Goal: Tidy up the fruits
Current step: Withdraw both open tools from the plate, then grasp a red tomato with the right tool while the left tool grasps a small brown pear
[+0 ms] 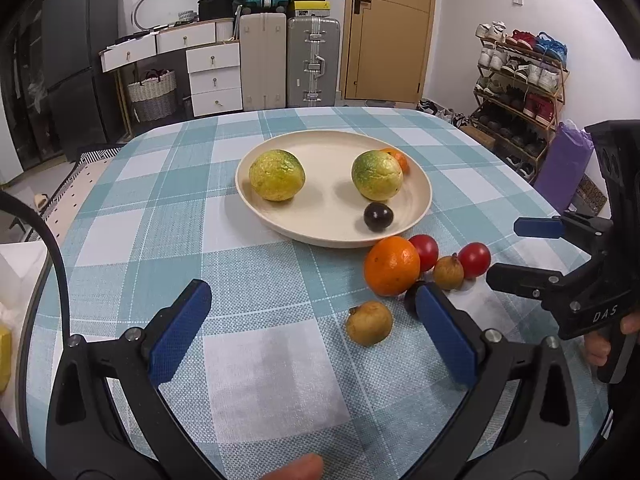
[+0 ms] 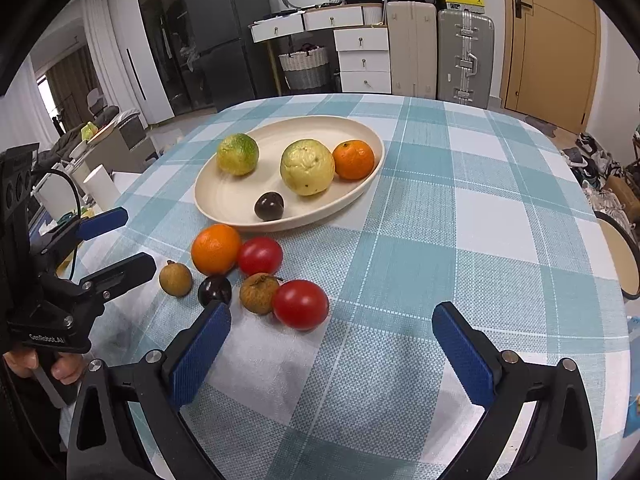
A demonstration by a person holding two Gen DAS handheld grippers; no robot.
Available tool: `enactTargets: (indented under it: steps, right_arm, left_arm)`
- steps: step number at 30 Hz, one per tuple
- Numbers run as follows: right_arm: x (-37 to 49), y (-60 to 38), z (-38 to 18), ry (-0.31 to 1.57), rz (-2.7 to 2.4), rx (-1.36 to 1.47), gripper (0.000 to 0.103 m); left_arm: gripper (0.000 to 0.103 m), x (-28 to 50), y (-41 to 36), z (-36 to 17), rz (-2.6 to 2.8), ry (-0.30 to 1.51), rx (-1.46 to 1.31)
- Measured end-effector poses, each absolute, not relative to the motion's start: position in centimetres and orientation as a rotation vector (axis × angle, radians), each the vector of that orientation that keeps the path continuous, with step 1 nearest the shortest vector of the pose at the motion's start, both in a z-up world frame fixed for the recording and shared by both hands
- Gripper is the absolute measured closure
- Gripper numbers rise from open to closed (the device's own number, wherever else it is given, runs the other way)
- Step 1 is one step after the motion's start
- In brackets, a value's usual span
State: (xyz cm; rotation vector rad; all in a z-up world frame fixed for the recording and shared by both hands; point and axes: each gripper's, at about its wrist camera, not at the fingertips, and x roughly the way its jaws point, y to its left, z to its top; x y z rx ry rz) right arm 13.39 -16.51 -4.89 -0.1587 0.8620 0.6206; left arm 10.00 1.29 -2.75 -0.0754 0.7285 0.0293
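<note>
Two grippers: left gripper [image 1: 312, 332] and right gripper [image 2: 330, 354], both with jaws spread wide and holding nothing, low over the near edge of the table
Table [image 2: 500, 208]: covered with a blue and white check cloth
Plate [image 1: 420, 184]: cream, oval, toward the far side of the table
Fruits on plate: two yellow-green fruits [image 1: 277, 175], small orange [image 2: 353, 159], dark plum [image 2: 269, 205]
Fruits on cloth: just beside the plate's near rim, close together: orange [image 2: 215, 249], two tomatoes [image 2: 300, 304], two brown longans [image 2: 175, 278], another dark plum [image 2: 214, 290]
</note>
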Motion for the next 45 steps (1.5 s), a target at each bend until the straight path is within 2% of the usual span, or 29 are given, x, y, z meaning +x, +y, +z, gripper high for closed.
enactTargets:
  steps: [22,34,36,41,45]
  right_arm:
    - [14.5,-14.9,-6.9,0.924,0.608,-0.294,0.002]
    - [14.8,-14.4,-6.9,0.906,0.619,-0.335,0.021]
    - [14.7,-14.3,-6.8,0.901,0.622,-0.336,0.027]
    - [14.3,-14.1,-6.7,0.895,0.646,-0.333,0.031]
    - [13.9,-13.9,-6.7,0.89,0.666,-0.332,0.039]
  left_arm:
    - [0.001,11.1,1.6,-3.6,0.037,0.778,-0.077]
    - [0.001,11.2,2.0,-3.8,0.029,0.786,-0.101]
    - [0.001,11.2,2.0,-3.8,0.03,0.786,-0.102]
    - [0.001,11.2,2.0,-3.8,0.03,0.785,-0.102]
    - [0.001,11.2,2.0,-3.8,0.031,0.785,-0.099]
